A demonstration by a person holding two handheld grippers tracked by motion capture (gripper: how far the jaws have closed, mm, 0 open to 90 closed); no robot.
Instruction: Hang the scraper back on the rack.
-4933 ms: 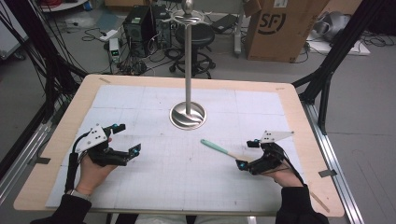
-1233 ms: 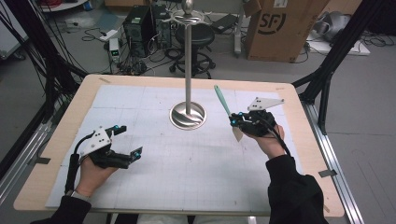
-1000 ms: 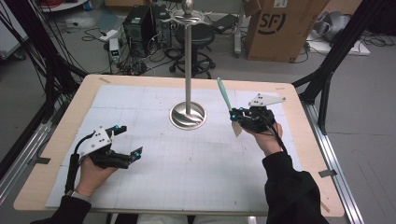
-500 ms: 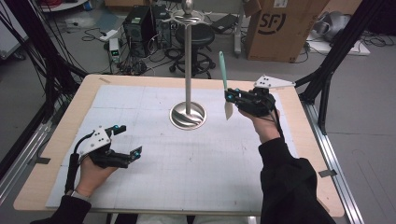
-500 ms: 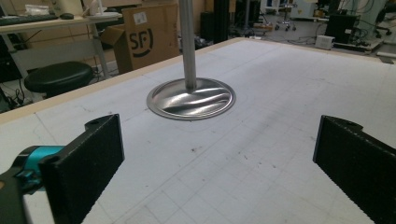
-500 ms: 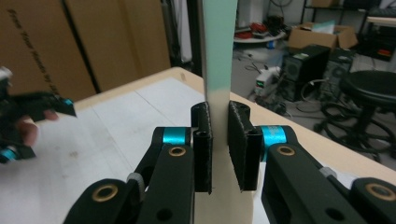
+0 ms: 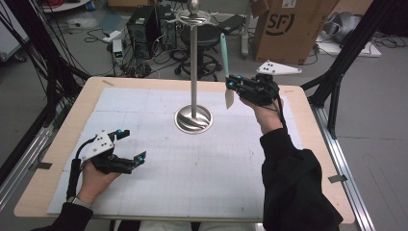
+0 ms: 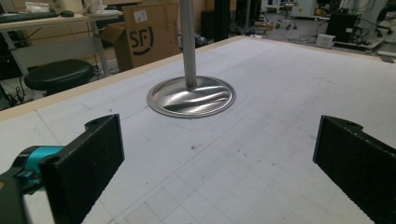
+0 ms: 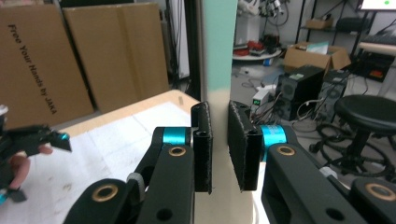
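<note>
Spatula (image 7: 225,67), mint-handled and upright, was clamped in the right gripper (image 7: 232,85) beside the stand (image 7: 193,72), apparently mid-carry toward its top hooks, needing a lift; the left gripper (image 7: 129,147) rested wide open, empty.

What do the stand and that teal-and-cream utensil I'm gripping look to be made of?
Stand: polished metal, probably stainless steel; its round base mirrors the light in wavy streaks. Utensil, clamped in the right gripper: smooth matte surface in flat teal and cream, likely plastic or silicone; which one cannot be told.
</note>
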